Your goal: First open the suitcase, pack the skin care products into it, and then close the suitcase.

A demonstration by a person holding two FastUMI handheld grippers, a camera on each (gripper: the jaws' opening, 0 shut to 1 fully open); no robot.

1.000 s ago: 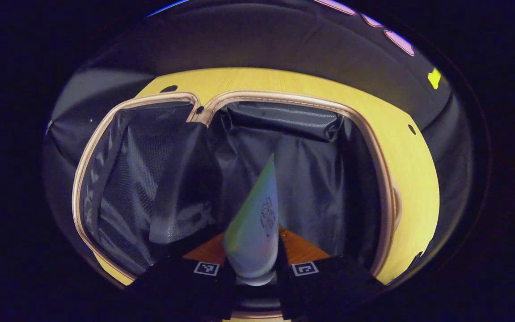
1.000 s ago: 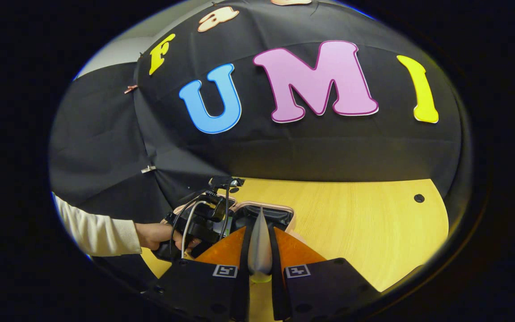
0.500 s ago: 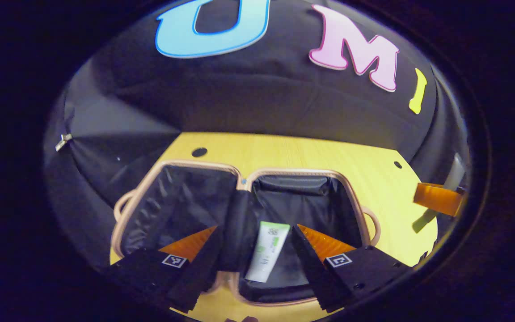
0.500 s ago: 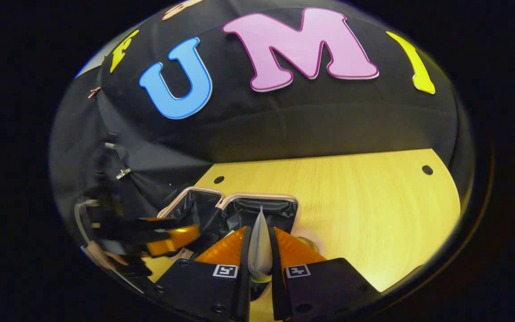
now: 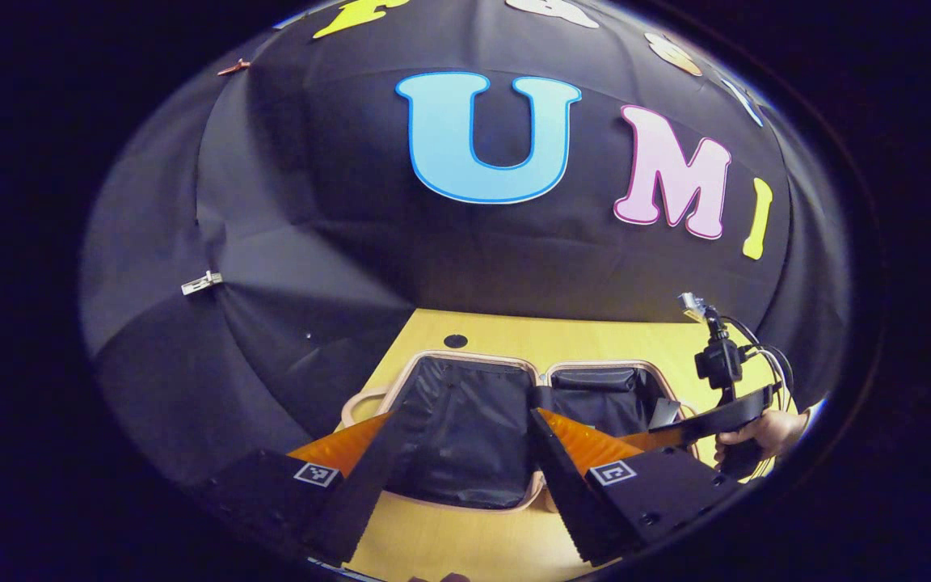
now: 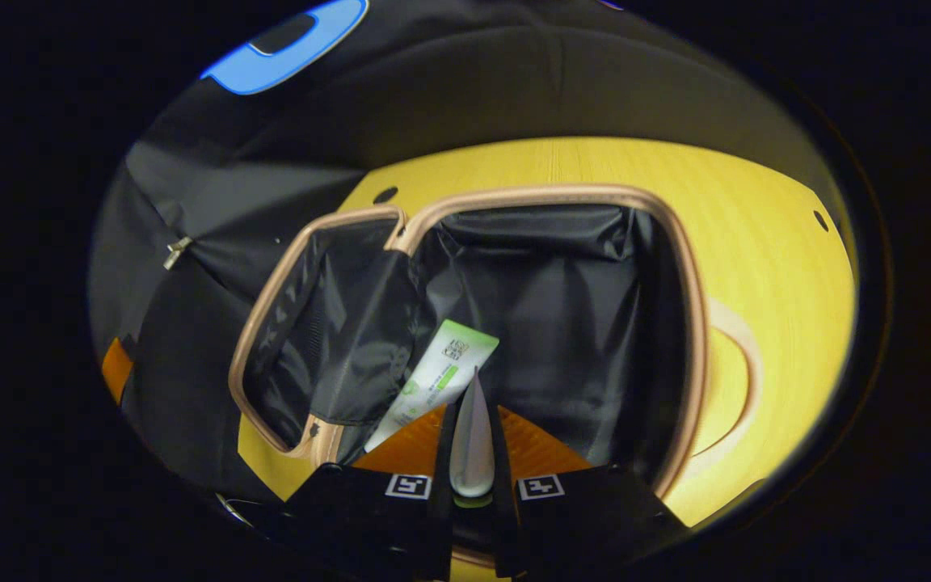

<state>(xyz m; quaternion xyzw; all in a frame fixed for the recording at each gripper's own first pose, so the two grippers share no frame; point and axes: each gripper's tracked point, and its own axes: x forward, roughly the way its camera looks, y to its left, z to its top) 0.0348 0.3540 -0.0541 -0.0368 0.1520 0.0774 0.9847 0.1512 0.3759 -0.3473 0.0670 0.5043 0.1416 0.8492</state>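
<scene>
Right tool squeezes a thin silver tube low in the middle of the right gripper view, above the open suitcase on the yellow bench. A green and white tube already lies inside, left of the middle. Dropped too soon, the silver tube may hit the rim or bounce out. Left tool is spread wide with nothing in it, at the bottom of the left gripper view, and a loose black flap hangs left of the middle.

The right gripper hung over the open suitcase, its fingers pinching a pale tube edge-on. A white-and-green tube lay inside on the dark lining.
</scene>
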